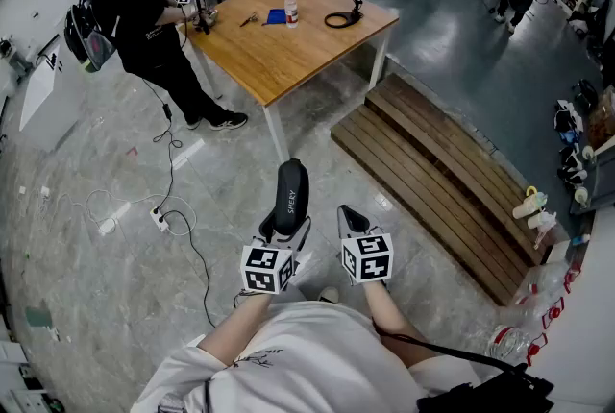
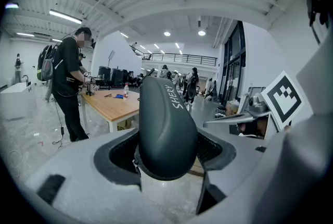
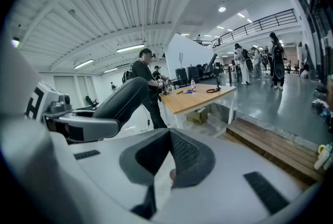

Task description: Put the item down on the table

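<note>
A black oblong zip case (image 1: 291,195) with white lettering stands up between the jaws of my left gripper (image 1: 285,230), which is shut on its lower part. In the left gripper view the case (image 2: 166,129) fills the middle, and the pads of the left gripper (image 2: 167,154) press on both its sides. My right gripper (image 1: 352,219) hovers just to the right of it with its jaws together and nothing in them. From the right gripper view the case (image 3: 122,98) rises at the left, above the right gripper (image 3: 170,158). The wooden table (image 1: 288,56) stands well ahead across the floor.
A person (image 1: 144,17) works at the table's far left corner. On the table are a bottle (image 1: 290,8), a blue item (image 1: 276,16) and a black lamp with coiled cable (image 1: 343,12). A slatted wooden platform (image 1: 442,181) lies to the right. A power strip with cables (image 1: 159,219) lies on the floor at the left.
</note>
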### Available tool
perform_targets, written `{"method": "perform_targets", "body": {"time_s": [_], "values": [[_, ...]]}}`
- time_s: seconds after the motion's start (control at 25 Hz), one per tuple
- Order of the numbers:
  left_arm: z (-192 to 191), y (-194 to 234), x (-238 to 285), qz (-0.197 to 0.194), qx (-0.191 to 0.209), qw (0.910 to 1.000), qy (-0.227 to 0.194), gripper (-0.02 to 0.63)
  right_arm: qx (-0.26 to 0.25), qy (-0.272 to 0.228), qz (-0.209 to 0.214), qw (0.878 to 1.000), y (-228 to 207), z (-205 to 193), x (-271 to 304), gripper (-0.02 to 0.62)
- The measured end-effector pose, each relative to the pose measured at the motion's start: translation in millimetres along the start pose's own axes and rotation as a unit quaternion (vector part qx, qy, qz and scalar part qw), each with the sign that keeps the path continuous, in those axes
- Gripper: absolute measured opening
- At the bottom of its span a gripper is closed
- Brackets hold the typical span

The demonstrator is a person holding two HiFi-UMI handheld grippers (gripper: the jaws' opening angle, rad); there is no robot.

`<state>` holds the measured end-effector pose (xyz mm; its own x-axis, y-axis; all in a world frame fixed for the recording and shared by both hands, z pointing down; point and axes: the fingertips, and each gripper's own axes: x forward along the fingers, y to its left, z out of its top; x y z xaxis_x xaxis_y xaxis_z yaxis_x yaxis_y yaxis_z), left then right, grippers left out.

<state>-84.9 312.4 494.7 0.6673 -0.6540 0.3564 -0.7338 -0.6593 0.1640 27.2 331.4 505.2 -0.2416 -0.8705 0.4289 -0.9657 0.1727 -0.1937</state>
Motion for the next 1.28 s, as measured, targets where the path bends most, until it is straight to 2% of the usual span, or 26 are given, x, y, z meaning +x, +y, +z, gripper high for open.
{"method": "perform_targets", "body": {"time_s": [0.24,0.44,0.64,0.92,1.12,1.28], "values": [[7.9,4.9,30.7,0.0,0.004,1.0,0.005,0.319,0.007,-0.001,0.003,1.0,-20.0,6.8,22.7,0.002],[12.1,23.3,70.5,-0.003,-0.005,0.9999,0.009,0.319,-0.002,0.005,0.012,1.0,-31.7,20.8,63.5,0.002],[33.7,75.2,134.1,-0.014,-0.017,0.9997,0.008,0.319,-0.005,0.012,0.003,1.0,-50.5,48.9,135.8,0.002],[108.1,157.4,227.8,-0.041,0.008,0.9991,-0.003,0.319,-0.003,-0.004,-0.015,1.0,-77.4,135.3,247.0,0.002],[149.1,221.9,270.8,-0.038,0.016,0.9991,0.0,0.319,-0.014,-0.009,-0.016,1.0,-72.8,184.9,317.0,0.002],[160.5,244.5,296.1,-0.035,0.009,0.9993,0.005,0.319,-0.023,-0.007,-0.014,1.0,-74.4,201.8,347.2,0.002]]}}
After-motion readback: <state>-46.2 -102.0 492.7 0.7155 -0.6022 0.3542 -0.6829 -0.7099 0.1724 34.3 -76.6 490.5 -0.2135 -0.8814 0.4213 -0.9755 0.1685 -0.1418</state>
